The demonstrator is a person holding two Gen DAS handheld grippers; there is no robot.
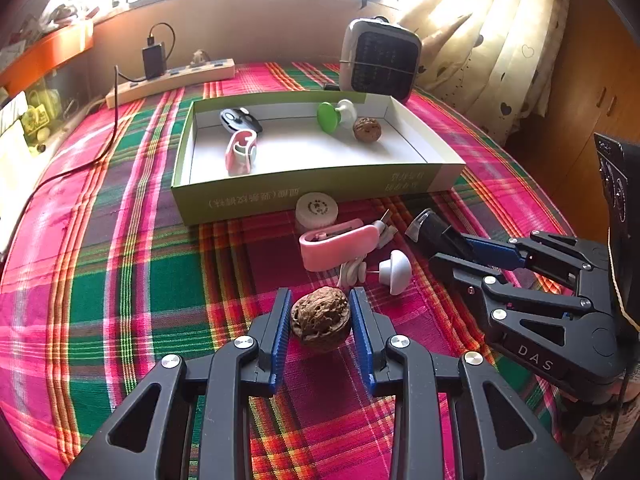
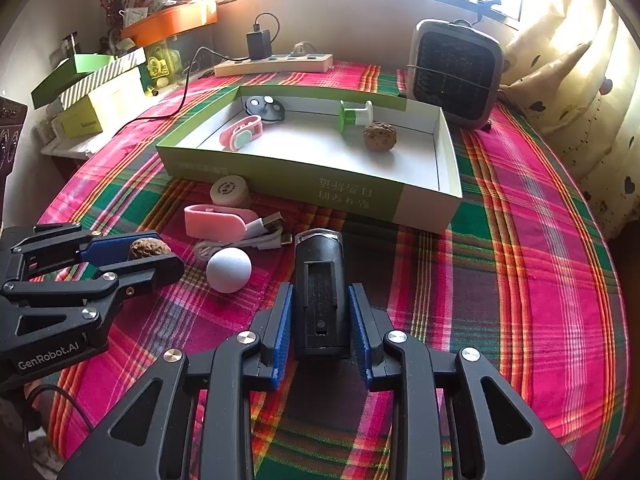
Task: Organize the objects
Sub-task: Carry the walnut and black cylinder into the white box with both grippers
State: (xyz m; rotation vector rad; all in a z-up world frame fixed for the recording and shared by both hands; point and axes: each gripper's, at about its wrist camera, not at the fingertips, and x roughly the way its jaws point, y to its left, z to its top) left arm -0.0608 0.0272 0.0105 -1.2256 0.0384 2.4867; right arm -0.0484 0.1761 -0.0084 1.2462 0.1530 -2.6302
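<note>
Left wrist view: the left hand-held gripper (image 1: pixel 320 324) is nearly closed, its blue pads pressed on a walnut (image 1: pixel 320 318) on the near plaid tabletop (image 1: pixel 120 280); the green box (image 1: pixel 312 192) lies farther off. Right wrist view: the right hand-held gripper (image 2: pixel 320 328) clamps a black cylinder (image 2: pixel 320 292), with a white ball (image 2: pixel 229 264) to its left.

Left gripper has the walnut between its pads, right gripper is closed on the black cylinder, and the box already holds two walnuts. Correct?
Not quite: the box holds one walnut, as the right wrist view shows. The rest stands: the left gripper has the other walnut, and the right gripper is closed on the black cylinder.
</note>
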